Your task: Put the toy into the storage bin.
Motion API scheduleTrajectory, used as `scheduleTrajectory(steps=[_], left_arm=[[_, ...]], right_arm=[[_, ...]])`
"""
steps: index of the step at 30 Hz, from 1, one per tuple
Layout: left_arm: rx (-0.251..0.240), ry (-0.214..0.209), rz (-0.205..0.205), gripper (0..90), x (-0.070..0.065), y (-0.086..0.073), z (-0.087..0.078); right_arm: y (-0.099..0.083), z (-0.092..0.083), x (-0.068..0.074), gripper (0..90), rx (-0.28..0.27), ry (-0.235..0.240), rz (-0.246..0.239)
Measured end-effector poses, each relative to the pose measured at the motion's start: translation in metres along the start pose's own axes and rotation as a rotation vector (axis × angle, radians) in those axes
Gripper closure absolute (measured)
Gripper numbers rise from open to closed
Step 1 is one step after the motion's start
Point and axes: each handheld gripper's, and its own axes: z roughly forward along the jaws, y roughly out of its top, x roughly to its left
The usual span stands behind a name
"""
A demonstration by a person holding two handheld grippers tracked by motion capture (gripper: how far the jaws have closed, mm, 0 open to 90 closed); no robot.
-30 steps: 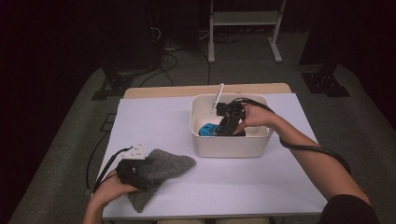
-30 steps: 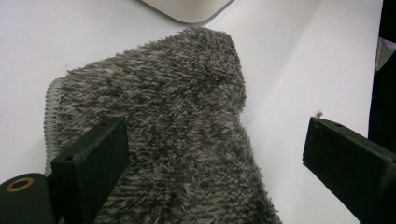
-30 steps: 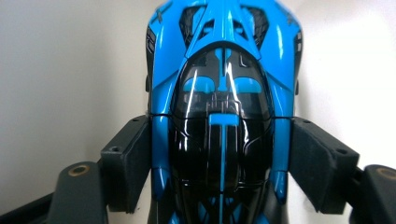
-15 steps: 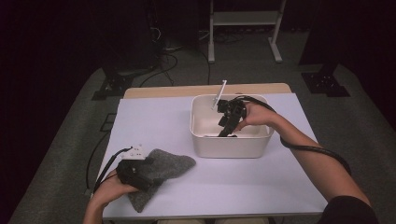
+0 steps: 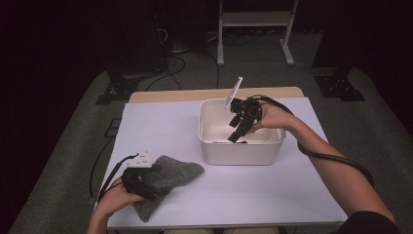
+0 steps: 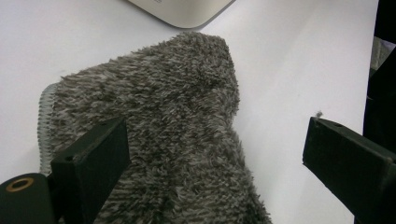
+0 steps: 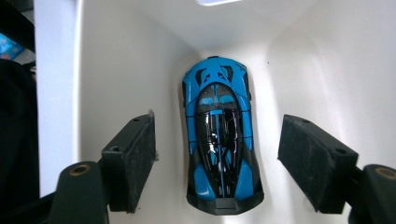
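The right claw (image 7: 217, 163) is hanging open over the car (image 7: 219, 140) lying in the bin (image 5: 241, 151); the left claw (image 6: 215, 154) is straddling the cloth (image 6: 154, 135), open; descending squarely should be centring the grip.

Glossy blue-and-black toy car (image 7: 219, 140) in smooth white plastic bin (image 7: 116, 56); shaggy grey cloth (image 6: 163, 135) on matt white surface (image 6: 289, 70).
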Motion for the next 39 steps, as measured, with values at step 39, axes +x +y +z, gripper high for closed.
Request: scheduleTrajectory(steps=[39], left_arm=[[-0.015, -0.015, -0.011, 6.6, 0.004, -0.001, 0.005]], right_arm=[[-0.055, -0.086, 0.048, 26.1, -0.121, -0.141, 0.075]])
